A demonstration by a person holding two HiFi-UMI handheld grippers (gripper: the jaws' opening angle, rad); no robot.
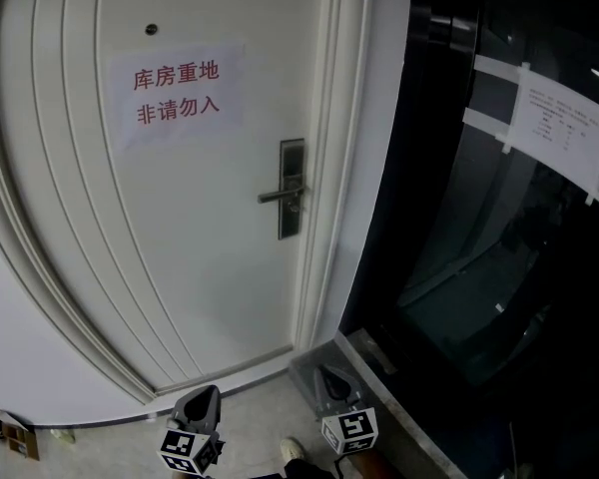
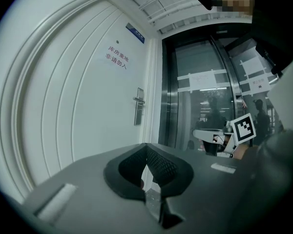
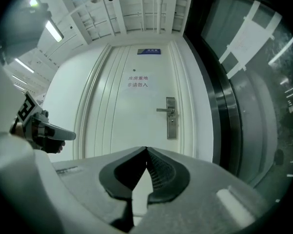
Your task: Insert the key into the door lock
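The white door (image 1: 160,238) carries a steel lock plate (image 1: 292,190) with a lever handle (image 1: 278,196), also seen as the lock plate (image 2: 138,106) in the left gripper view and the lock plate (image 3: 171,117) in the right gripper view. Both grippers are low and well short of the door. My left gripper (image 1: 206,395) (image 2: 146,146) has its tips meeting, with nothing visibly held. My right gripper (image 1: 331,377) (image 3: 146,149) is shut the same way. I see no key in any view. Each gripper shows in the other's view: the right gripper (image 2: 212,140) and the left gripper (image 3: 51,133).
A paper sign (image 1: 175,90) with red characters is stuck on the door. Right of the door frame stands a dark glass panel (image 1: 479,267) with a taped notice (image 1: 559,128). A shoe (image 1: 293,450) shows on the floor between the grippers; small clutter (image 1: 10,432) lies at the lower left.
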